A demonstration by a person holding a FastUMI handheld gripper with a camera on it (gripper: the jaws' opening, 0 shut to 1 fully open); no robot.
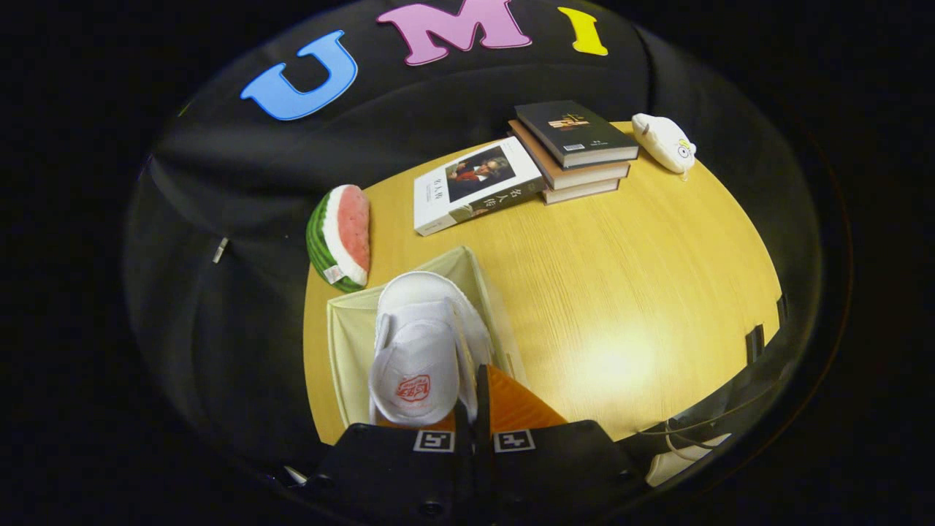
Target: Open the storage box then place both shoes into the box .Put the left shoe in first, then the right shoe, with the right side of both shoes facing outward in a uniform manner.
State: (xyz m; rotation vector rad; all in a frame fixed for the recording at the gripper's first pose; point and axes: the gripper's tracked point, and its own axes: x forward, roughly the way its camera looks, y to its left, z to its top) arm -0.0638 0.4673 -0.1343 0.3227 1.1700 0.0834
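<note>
Gripper fingers pinched together on the white shoe's edge, holding it over the open storage box. Watermelon plush just beyond the box; books farther off.

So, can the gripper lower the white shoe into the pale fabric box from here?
Probably yes. The gripper holds the white shoe right over the open pale fabric box, and nothing stands between them.

watermelon plush, books, white toy
</note>
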